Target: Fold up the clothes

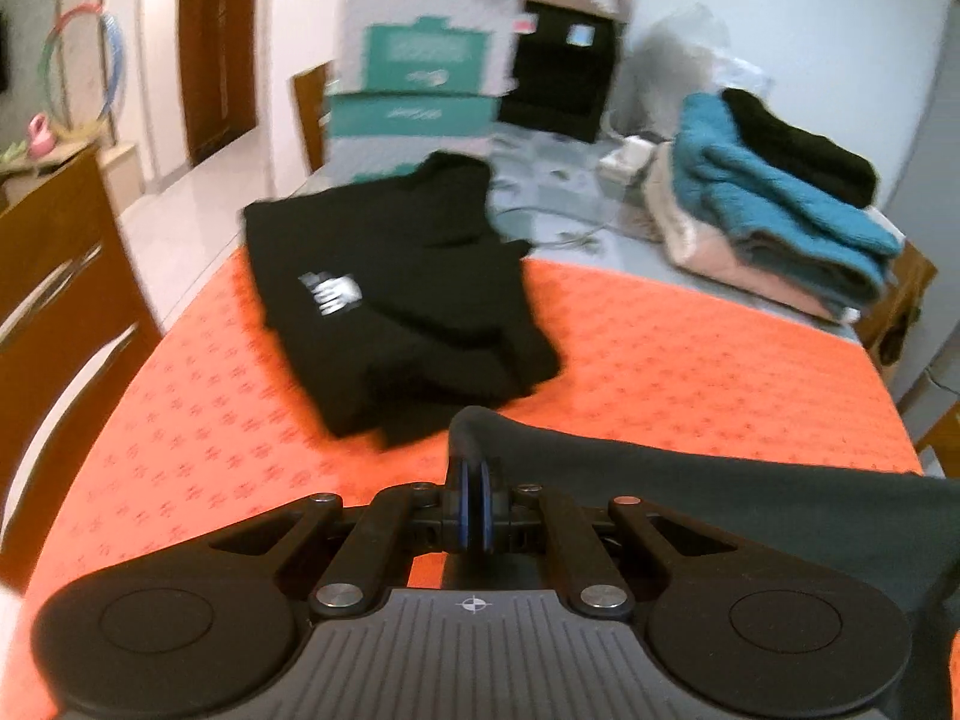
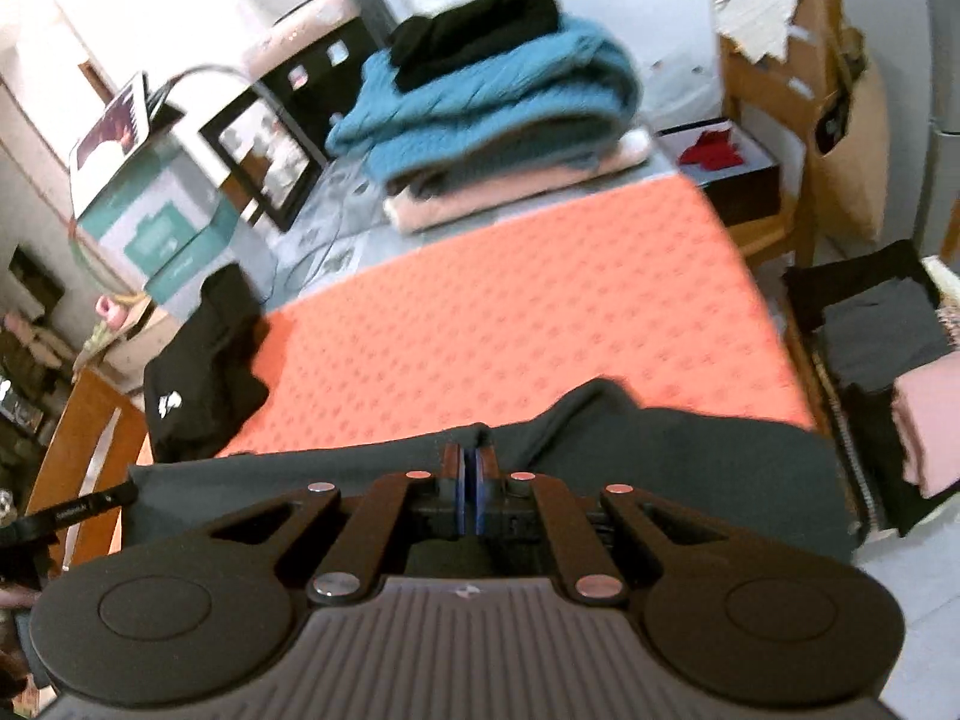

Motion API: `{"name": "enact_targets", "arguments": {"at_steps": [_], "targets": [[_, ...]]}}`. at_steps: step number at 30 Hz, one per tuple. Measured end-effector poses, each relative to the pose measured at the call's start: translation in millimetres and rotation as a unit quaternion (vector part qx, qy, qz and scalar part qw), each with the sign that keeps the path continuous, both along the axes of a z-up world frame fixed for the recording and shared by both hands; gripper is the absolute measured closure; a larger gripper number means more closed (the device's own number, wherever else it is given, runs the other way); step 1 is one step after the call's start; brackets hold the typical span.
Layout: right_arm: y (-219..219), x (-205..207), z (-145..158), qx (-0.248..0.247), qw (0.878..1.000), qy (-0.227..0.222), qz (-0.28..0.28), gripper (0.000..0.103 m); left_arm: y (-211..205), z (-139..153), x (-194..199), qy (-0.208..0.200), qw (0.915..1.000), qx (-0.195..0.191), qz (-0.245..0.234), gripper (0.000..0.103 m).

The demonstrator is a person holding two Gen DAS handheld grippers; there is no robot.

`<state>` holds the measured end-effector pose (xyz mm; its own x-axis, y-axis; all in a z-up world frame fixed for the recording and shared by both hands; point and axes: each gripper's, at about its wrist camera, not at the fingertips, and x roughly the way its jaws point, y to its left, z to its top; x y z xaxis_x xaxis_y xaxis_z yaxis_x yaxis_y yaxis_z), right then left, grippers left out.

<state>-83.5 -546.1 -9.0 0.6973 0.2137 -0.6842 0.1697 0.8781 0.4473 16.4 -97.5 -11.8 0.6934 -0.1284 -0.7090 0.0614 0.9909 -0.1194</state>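
I've got the left gripper (image 1: 474, 468) clamped on one edge of the dark grey garment (image 1: 720, 480) and the right gripper (image 2: 470, 462) pinched tight on another part of its edge, so it hangs between them at the near edge of the orange tabletop (image 1: 690, 348), and I judge this the step of bringing a fresh piece in to fold. A folded black top (image 1: 390, 294) already lies far left, a teal stack (image 2: 492, 108) at the back; next I need to spread the grey piece flat on the bare orange middle, keeping the edge taut and clear of both
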Motion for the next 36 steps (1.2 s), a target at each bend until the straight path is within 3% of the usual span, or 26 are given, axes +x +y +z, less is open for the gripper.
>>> {"name": "enact_targets", "arguments": {"at_steps": [6,14,19,23,28,36], "targets": [[-35.7,-1.3,-10.6,-0.003,0.999,0.030,-0.026,0.099,-43.3,-4.8,6.4,-0.002,0.9991,0.026,-0.032,0.096],[-38.6,44.0,-70.5,-0.014,0.997,0.073,-0.016,0.099,-61.7,-34.9,29.1,0.018,0.9967,0.077,-0.022,0.095],[-37.3,57.6,-79.9,-0.018,0.997,0.073,-0.018,0.088,-56.2,-41.9,36.1,0.039,0.9962,0.066,-0.040,0.086],[-45.2,34.2,-55.8,-0.007,0.999,0.038,-0.017,0.074,-37.5,-23.5,18.8,0.025,0.9977,0.036,-0.051,0.065],[-41.9,4.9,-51.4,-0.008,0.998,0.051,0.028,0.072,-11.0,-10.5,-17.7,0.023,0.9970,0.035,-0.065,0.058],[-19.1,0.2,-82.9,-0.038,0.993,0.094,0.059,0.072,-14.9,-38.3,-66.6,0.051,0.9878,0.097,-0.110,0.058]]}}
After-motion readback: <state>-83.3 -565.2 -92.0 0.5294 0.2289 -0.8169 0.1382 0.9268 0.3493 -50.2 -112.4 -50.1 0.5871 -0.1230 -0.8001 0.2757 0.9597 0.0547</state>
